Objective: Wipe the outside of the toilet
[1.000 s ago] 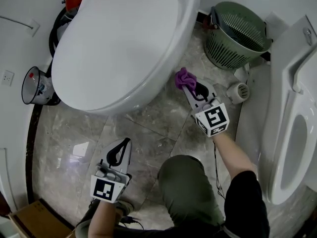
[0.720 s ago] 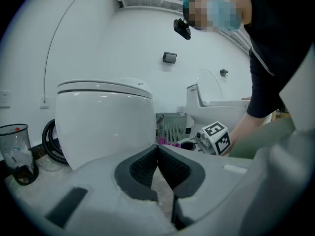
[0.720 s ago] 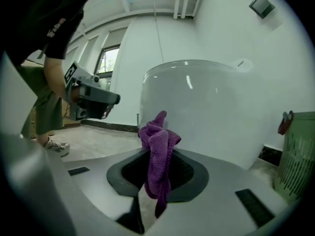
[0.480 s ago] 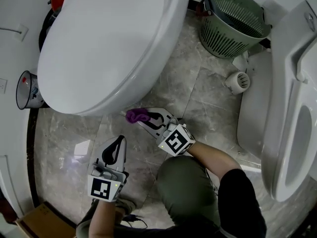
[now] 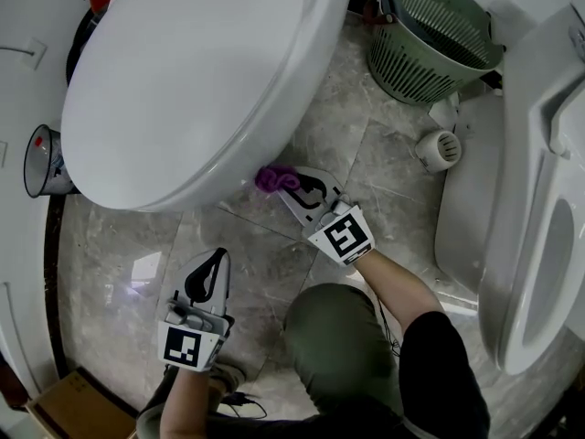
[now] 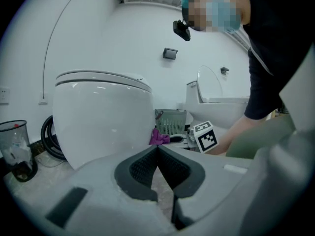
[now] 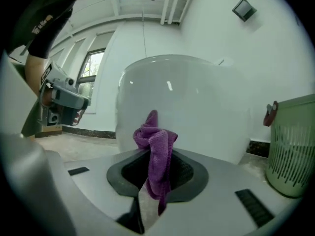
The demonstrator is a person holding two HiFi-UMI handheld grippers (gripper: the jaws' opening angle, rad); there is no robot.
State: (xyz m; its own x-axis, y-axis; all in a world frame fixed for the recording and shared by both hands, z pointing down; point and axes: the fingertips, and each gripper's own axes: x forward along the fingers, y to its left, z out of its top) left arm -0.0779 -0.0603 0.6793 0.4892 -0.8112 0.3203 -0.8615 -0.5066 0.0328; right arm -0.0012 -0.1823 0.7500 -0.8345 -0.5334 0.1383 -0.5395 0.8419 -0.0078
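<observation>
A white toilet [image 5: 196, 71] with its lid down fills the upper left of the head view; its rounded outer bowl [image 7: 182, 107] rises just beyond the right gripper. My right gripper [image 5: 291, 183] is shut on a purple cloth [image 5: 274, 177], which sits at the lower front of the bowl. In the right gripper view the purple cloth [image 7: 155, 149] sticks up between the jaws. My left gripper [image 5: 212, 273] hovers over the floor tiles in front of the toilet, shut with nothing in it; its closed jaws [image 6: 157, 154] point at the toilet [image 6: 106, 117].
A green slatted bin [image 5: 430, 35] stands at the back right. A second white toilet [image 5: 530, 245] lines the right edge, with a small white drain fitting [image 5: 437, 149] beside it. A clear brush cup [image 5: 41, 158] and black hose are at the left wall. My knee [image 5: 338, 337] is below.
My right gripper swept the purple cloth from the toilet's right side to its front, then shifted slightly up and right against the bowl. The left gripper has stayed nearly in place.
</observation>
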